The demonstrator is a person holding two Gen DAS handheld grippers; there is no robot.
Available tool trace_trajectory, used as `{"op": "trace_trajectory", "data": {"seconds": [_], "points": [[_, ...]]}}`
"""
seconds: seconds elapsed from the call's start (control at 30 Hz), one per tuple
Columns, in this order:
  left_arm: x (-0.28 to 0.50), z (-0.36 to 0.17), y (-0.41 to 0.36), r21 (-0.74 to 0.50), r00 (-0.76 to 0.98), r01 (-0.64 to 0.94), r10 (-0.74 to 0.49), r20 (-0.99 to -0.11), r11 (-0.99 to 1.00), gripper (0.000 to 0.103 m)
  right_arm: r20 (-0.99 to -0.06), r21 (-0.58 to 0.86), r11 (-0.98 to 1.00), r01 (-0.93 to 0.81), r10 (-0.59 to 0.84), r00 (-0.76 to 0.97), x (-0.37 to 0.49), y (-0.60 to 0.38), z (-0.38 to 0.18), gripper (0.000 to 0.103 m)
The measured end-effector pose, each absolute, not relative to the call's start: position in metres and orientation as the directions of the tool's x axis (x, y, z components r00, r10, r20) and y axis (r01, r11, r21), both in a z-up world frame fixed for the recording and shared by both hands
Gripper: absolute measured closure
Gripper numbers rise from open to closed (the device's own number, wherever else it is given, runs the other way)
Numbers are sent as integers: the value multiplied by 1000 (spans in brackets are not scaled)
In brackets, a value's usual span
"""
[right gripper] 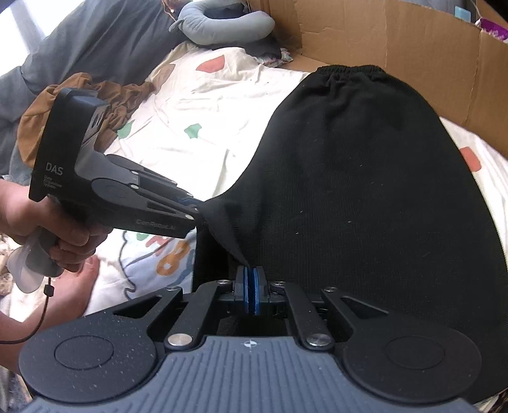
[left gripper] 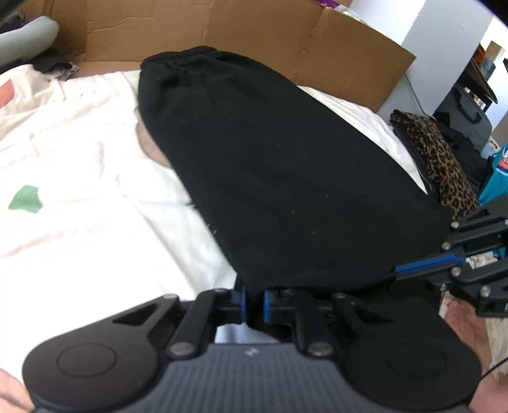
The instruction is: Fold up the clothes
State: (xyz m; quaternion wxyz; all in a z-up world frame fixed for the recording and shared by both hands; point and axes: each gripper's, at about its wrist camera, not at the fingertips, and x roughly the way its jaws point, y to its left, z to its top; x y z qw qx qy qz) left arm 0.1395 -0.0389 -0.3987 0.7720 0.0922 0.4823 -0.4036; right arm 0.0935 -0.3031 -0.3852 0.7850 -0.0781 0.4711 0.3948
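Observation:
A black knit garment [left gripper: 270,165] with an elastic waistband [right gripper: 349,71] at its far end lies stretched out on a white patterned bed sheet [left gripper: 79,152]. My left gripper [left gripper: 254,300] is shut on the garment's near hem, and the cloth covers its fingertips. The right wrist view shows the left gripper [right gripper: 198,211] from the side, pinching the hem's left corner in a person's hand. My right gripper [right gripper: 250,287] is shut on a fold of the same hem, blue pads pressed together on the cloth. The left wrist view has the right gripper [left gripper: 397,271] at the hem's right end.
A tall cardboard wall [left gripper: 222,28] stands behind the garment. A grey neck pillow [right gripper: 228,22] and a brown garment [right gripper: 63,98] lie at the far left. A leopard-print cloth [left gripper: 441,159] hangs off the bed's right edge, with dark luggage beyond.

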Motion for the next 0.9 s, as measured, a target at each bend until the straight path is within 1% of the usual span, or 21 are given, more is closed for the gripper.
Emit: {"op": "trace_trajectory", "data": {"seconds": [0.13,0.17,0.2,0.23,0.27,0.3,0.33,0.37,0.47,0.63,0.67,0.7,0.77,0.9], "points": [[143,-404,-34,-260,202,695,-529,-824,671,94,-789,331,648,-686,589,175,90,-304,-385,99],[145,-406,-32,-276,190,685,-532,-825,674,94,-785,353,640,-683,600,156,89,-305,-386,97],[147,-409,-31,-296,176,675,-538,-825,675,91,-780,372,632,-680,610,139,89,-306,-386,94],[149,-411,-30,-319,164,666,-550,-819,674,91,-778,385,624,-680,616,125,87,-307,-386,86],[152,-413,-29,-342,151,657,-562,-813,672,86,-776,390,612,-688,620,113,84,-307,-386,77],[154,-415,-28,-364,139,648,-574,-807,669,81,-775,392,599,-698,624,101,81,-308,-386,73],[157,-417,-27,-386,128,638,-585,-801,667,80,-773,393,585,-709,628,89,77,-308,-386,68],[159,-418,-26,-404,117,631,-596,-794,662,78,-775,396,581,-711,626,80,75,-308,-387,65],[157,-420,-24,-420,97,640,-609,-787,643,76,-790,391,596,-702,608,76,73,-311,-393,65],[155,-422,-19,-441,72,643,-623,-779,626,76,-827,343,683,-645,545,138,85,-329,-403,65],[155,-423,-17,-442,70,644,-624,-778,624,80,-834,333,706,-624,530,154,89,-335,-405,65],[155,-423,-17,-433,75,648,-618,-782,626,90,-841,325,730,-601,514,171,92,-342,-407,65],[155,-424,-17,-405,85,661,-600,-795,631,98,-853,295,769,-567,479,206,97,-355,-411,65],[159,-422,-7,-401,98,653,-596,-797,643,101,-878,197,835,-514,383,286,103,-381,-416,65]]}}
